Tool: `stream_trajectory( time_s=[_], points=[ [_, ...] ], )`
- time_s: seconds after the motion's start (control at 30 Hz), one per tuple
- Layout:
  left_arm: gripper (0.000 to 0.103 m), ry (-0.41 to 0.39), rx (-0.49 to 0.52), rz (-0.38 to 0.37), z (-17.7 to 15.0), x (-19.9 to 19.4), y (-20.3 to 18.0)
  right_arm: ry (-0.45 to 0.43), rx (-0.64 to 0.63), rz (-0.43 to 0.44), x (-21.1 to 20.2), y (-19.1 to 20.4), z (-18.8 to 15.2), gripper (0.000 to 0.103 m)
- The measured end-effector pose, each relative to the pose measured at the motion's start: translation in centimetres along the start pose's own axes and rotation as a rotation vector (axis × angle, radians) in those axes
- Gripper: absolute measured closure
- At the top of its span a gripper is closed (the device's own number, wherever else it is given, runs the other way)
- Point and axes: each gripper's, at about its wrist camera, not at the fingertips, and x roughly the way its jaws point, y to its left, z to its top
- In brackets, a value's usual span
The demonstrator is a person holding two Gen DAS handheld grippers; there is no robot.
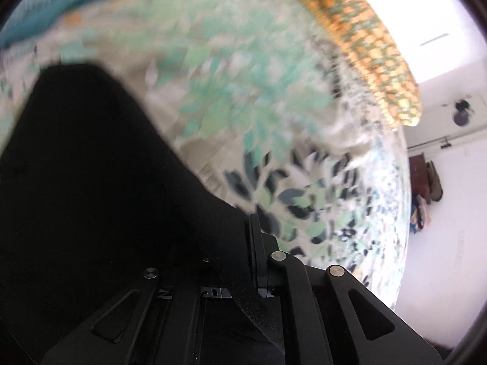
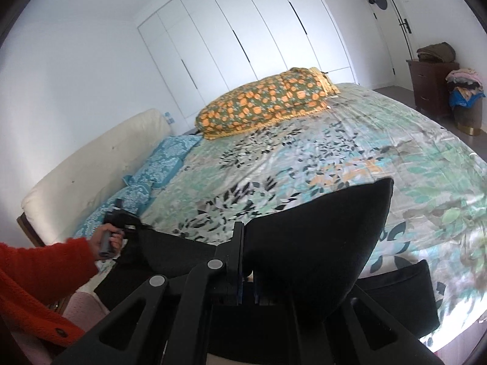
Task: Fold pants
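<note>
The left gripper (image 1: 243,243) is clamped on a fold of the black fabric pants (image 1: 91,182), which billow up to its left over the leaf-patterned bedsheet (image 1: 243,91) (this view is motion-blurred). The right gripper (image 2: 248,249) also pinches the pants (image 2: 319,243), cloth rising to its right. Ahead of it lies an orange floral pillow (image 2: 268,103); far left, the person's left hand (image 2: 106,240) grips a handle.

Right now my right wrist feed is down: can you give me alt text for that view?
The right gripper is shut on black pants, lifted over a leaf-patterned bedspread. At far left, the left gripper, held by a hand in an orange sleeve, pinches the same fabric. An orange floral pillow lies before white wardrobes.
</note>
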Motion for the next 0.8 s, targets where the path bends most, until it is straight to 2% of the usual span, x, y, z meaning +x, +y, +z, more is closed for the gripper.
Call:
stream_trajectory(
  time_s=[0.1,0.17,0.2,0.3,0.37,0.4,0.43,0.47,0.53,0.6,0.67,0.73,0.8],
  points=[
    [0.097,-0.217,0.113,-0.049,-2.4,-9.7,-1.7,-0.029,0.068,0.010,1.0,-2.4,1.9,0.098],
    [0.092,-0.301,0.182,-0.060,-5.8,-13.7,-0.8,0.015,0.156,0.015,2.1,-4.6,2.0,0.098],
    [0.087,-0.307,0.182,-0.057,-7.8,-14.5,0.2,0.047,0.201,0.011,2.7,-5.7,1.4,0.098],
    [0.086,-0.193,0.122,0.013,-15.2,-11.8,4.9,0.210,0.322,-0.063,4.7,-9.1,-2.4,0.098],
    [0.087,-0.039,0.095,0.087,-19.9,-7.2,8.3,0.360,0.359,-0.170,5.9,-10.9,-5.6,0.098],
    [0.089,0.005,0.073,0.099,-20.9,-5.9,9.2,0.427,0.385,-0.211,6.2,-11.9,-7.2,0.098],
    [0.093,0.060,0.033,0.094,-21.7,-4.6,10.1,0.478,0.404,-0.225,6.4,-12.6,-8.5,0.098],
    [0.093,0.097,-0.007,0.074,-22.1,-3.8,10.7,0.513,0.404,-0.242,6.4,-12.9,-9.3,0.098],
    [0.093,0.073,0.029,0.075,-21.6,-4.1,10.1,0.528,0.403,-0.265,5.9,-13.1,-9.9,0.097],
    [0.093,0.058,0.052,0.082,-21.0,-4.3,9.7,0.525,0.423,-0.267,5.3,-13.4,-9.8,0.092],
    [0.093,0.072,0.027,0.069,-21.1,-3.8,10.2,0.501,0.448,-0.257,4.4,-13.9,-9.6,0.082],
    [0.092,0.090,-0.004,0.058,-21.5,-3.5,10.9,0.465,0.500,-0.239,3.3,-14.2,-9.2,0.060],
    [0.092,0.090,-0.027,0.041,-21.8,-3.8,11.4,0.427,0.553,-0.224,2.6,-14.9,-8.7,0.051]
  ],
)
